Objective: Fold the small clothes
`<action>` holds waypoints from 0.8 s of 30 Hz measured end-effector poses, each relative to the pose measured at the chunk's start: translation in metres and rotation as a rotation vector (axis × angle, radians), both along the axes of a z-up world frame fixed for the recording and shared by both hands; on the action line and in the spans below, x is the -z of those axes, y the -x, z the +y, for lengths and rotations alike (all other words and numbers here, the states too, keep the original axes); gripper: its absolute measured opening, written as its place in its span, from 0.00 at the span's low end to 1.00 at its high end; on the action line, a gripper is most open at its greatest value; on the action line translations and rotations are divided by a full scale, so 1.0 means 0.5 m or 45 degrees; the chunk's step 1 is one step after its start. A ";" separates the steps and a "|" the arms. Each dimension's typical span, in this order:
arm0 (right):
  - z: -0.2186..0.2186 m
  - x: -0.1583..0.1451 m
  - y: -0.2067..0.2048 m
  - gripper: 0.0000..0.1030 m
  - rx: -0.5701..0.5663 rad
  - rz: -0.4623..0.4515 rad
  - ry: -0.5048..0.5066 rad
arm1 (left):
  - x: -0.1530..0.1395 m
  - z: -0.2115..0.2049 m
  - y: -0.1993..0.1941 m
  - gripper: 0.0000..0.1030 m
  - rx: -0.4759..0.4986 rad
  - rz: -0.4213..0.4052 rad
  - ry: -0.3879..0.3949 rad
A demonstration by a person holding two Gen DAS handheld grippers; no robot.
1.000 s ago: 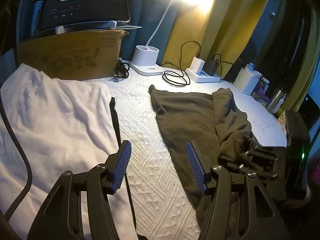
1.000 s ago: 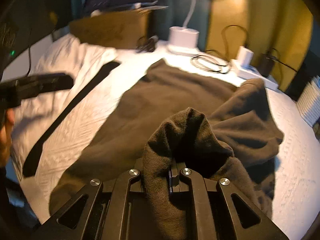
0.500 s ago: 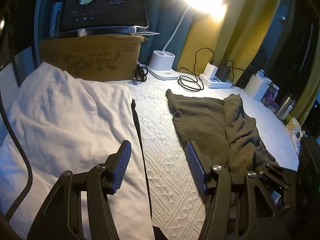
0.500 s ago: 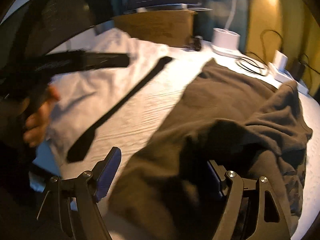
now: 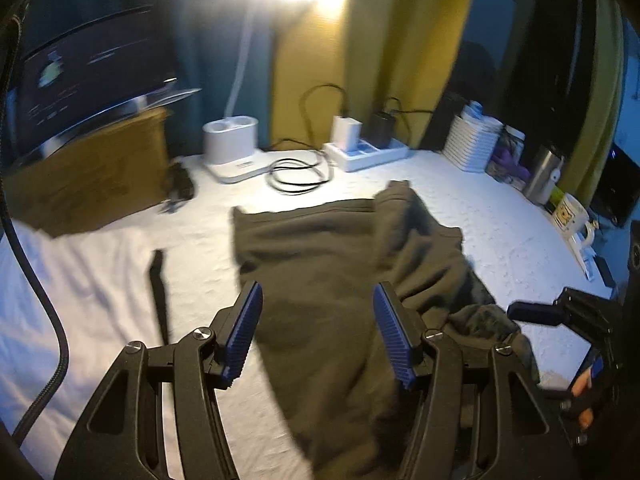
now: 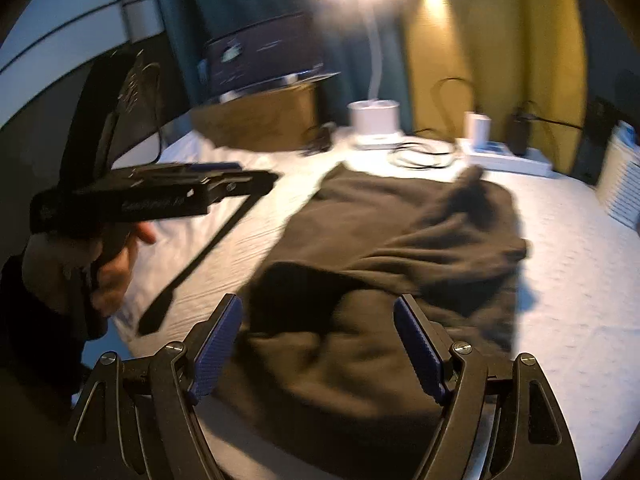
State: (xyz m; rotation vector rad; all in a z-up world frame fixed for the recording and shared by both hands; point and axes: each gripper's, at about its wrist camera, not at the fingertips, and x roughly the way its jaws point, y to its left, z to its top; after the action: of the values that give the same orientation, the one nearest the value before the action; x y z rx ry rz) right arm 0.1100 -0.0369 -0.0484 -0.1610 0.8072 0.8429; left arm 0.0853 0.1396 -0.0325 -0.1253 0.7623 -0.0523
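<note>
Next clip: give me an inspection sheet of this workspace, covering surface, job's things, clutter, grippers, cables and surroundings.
Surface: white textured cover, lamp-lit.
Job's things: dark garment lying rumpled, one side folded over; white cloth beside it.
Clutter: cardboard box, monitor on it, lamp base, white basket, steel cup, mug, black strap.
Grippers: left hand-held gripper open above the garment; right hand-held gripper open, empty, jaws just opened.
Cables: black coil by the power strip, chargers plugged in.
Surroundings: yellow and teal curtains.
</note>
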 end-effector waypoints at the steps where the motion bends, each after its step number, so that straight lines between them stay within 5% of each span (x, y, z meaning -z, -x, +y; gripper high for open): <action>1: -0.022 0.004 -0.016 0.77 0.038 0.005 0.001 | 0.000 -0.017 -0.013 0.56 0.016 0.008 -0.011; 13: -0.219 0.083 -0.178 0.77 0.287 0.095 0.022 | 0.028 -0.188 -0.135 0.56 0.155 0.147 -0.111; 24: -0.326 0.130 -0.254 0.77 0.403 0.185 -0.039 | 0.088 -0.340 -0.214 0.56 0.354 0.275 -0.351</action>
State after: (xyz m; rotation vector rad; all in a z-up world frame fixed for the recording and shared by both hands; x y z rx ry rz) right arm 0.2372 -0.2000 -0.1134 0.0557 0.9267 0.5718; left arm 0.1923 -0.0306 -0.0766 0.2417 0.9914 -0.1993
